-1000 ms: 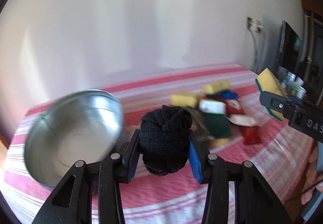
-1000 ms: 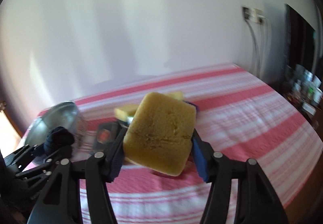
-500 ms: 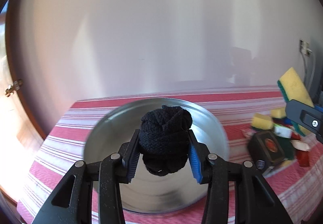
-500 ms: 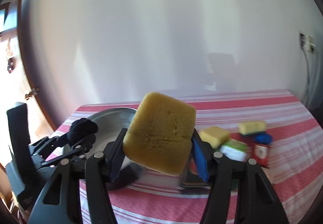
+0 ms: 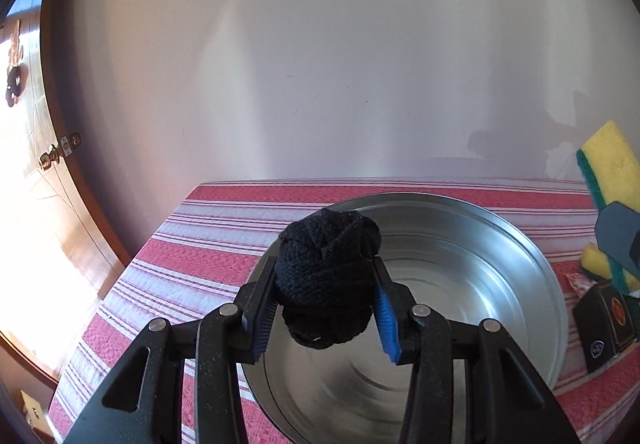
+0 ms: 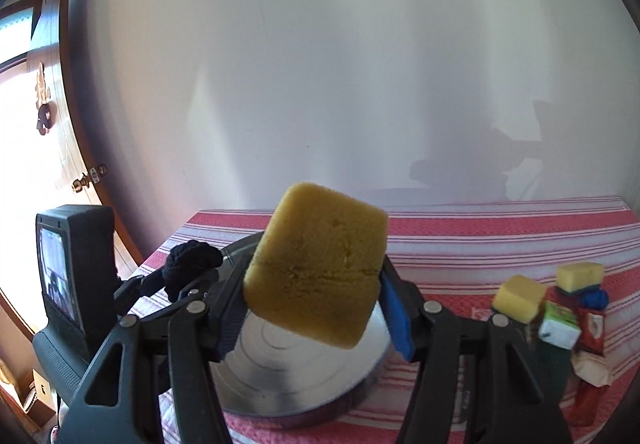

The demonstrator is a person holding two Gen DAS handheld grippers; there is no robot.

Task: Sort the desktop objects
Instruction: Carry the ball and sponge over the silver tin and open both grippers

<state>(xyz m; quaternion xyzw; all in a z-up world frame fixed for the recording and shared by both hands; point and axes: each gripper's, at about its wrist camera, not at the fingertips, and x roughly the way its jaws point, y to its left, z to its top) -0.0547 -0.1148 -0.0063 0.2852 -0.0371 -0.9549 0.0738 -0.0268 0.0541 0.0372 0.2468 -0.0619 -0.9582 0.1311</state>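
1. A black knitted ball (image 5: 329,276) sits clamped between the blue pads of the left tongs (image 5: 326,298), held in the air above the near left part of a round metal pan (image 5: 500,256).
2. A yellow sponge (image 6: 318,270) with a green scouring back, tilted on one corner, is clamped in the right tongs (image 6: 314,308), raised over the same pan (image 6: 304,376).
3. The pan rests on a red-and-white striped cloth (image 5: 208,240) covering the worktop, near its left edge.
4. In the right wrist view the left tongs (image 6: 188,274) and their black ball (image 6: 192,264) show at the pan's left rim.
5. At the right end of the worktop lies a pile of small things: two yellow sponges (image 6: 520,298), a blue item (image 6: 594,298), a green-and-white carton (image 6: 560,326) and red packets (image 6: 596,328).
6. A dark box (image 5: 608,324) stands just beside the pan's right rim.
7. A plain pale wall (image 5: 320,63) rises behind the worktop's far edge, and a wooden door (image 5: 48,203) stands off the left edge.
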